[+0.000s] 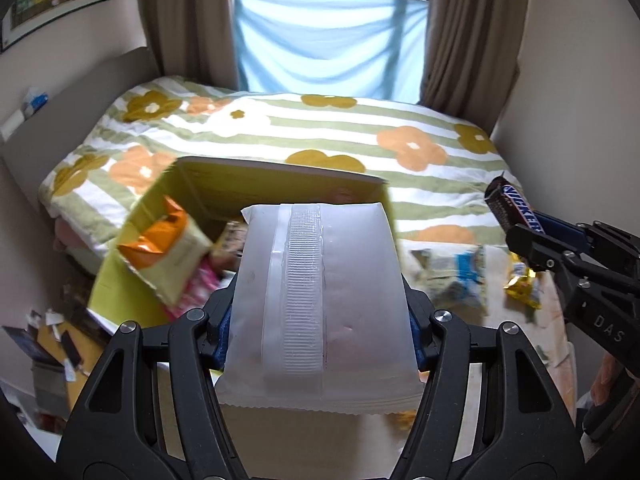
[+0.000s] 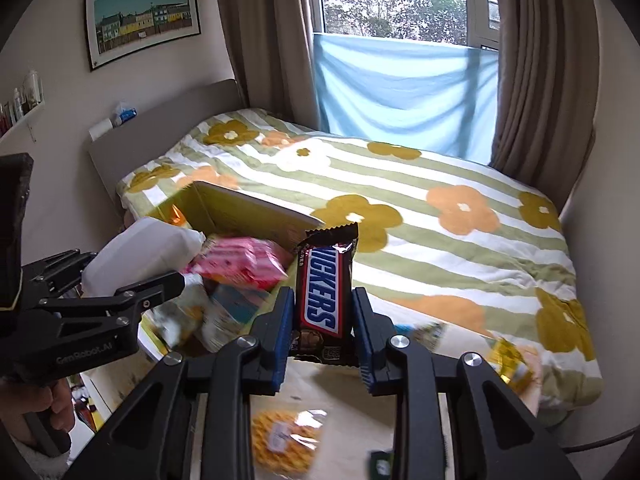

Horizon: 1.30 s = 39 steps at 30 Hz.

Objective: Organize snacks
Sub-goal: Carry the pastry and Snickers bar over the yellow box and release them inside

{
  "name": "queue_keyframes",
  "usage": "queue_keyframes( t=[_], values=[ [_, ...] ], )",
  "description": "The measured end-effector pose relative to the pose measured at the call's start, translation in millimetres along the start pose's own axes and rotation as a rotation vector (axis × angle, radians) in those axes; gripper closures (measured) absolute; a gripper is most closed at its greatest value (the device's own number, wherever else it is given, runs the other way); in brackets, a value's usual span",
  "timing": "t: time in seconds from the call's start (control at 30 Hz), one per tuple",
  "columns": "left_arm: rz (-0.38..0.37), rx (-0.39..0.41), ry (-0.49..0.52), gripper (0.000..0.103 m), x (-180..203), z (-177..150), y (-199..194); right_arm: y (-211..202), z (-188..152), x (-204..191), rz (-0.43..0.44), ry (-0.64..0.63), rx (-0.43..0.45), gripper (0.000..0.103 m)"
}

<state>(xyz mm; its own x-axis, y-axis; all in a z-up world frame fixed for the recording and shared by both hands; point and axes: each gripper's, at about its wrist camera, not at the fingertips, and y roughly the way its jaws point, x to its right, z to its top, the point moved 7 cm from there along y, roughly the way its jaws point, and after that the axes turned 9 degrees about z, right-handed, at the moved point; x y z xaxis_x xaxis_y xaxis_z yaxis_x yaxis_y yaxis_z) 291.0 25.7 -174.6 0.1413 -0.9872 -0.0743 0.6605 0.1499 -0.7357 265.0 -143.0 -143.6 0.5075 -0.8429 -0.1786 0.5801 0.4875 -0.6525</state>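
Gripping a Snickers bar [image 2: 325, 300], perhaps over box [image 2: 256, 208].

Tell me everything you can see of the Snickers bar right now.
The Snickers bar is a full, sealed bar in a glossy brown wrapper with the blue-and-white logo and crimped ends. It stands nearly upright, clamped near its lower half between the blue pads of the right gripper, its top end free. It is held in the air, beside the yellow box. Only the pads touch it. The left wrist view shows it too.
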Motion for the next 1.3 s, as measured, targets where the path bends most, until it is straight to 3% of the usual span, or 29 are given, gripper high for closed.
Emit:
queue_keyframes(
  t=[0.23, 0.47, 0.5, 0.6, 0.87, 1.13, 1.17, 1.2, 1.23, 1.27, 1.3],
  values=[
    [0.013, -0.065, 0.008, 0.042, -78, 5, 48, 52, 23, -53, 0.013, 0.01, -0.01, 0.076],
    [-0.024, -0.116, 0.053, 0.042, -105, -5, 84, 85, 25, -78, 0.004, 0.051, -0.048, 0.076],
    [-0.023, -0.118, 0.059, 0.038, -107, -6, 87, 88, 24, -81, 0.001, 0.051, -0.057, 0.076],
    [0.019, -0.078, 0.081, 0.0, -116, -3, 86, 96, 23, -84, -0.004, 0.05, -0.083, 0.076],
    [0.031, -0.089, 0.054, 0.0, -135, -9, 83, 119, 28, -96, 0.051, 0.03, -0.129, 0.077],
    [0.077, -0.079, 0.056, 0.0, -144, -12, 78, 151, 40, -121, 0.16, 0.024, -0.186, 0.075],
    [0.076, -0.079, 0.054, 0.0, -145, -12, 77, 154, 39, -121, 0.164, 0.031, -0.19, 0.059],
    [0.076, -0.079, 0.054, 0.0, -146, -13, 77, 155, 38, -121, 0.168, 0.039, -0.189, 0.025],
    [0.076, -0.081, 0.054, 0.0, -147, -14, 77, 155, 37, -121, 0.174, 0.041, -0.182, 0.008],
    [0.075, -0.083, 0.054, 0.0, -147, -15, 76, 153, 36, -121, 0.181, 0.041, -0.17, 0.0],
    [0.074, -0.084, 0.054, 0.0, -147, -16, 76, 151, 35, -121, 0.182, 0.042, -0.166, 0.0]
  ],
)
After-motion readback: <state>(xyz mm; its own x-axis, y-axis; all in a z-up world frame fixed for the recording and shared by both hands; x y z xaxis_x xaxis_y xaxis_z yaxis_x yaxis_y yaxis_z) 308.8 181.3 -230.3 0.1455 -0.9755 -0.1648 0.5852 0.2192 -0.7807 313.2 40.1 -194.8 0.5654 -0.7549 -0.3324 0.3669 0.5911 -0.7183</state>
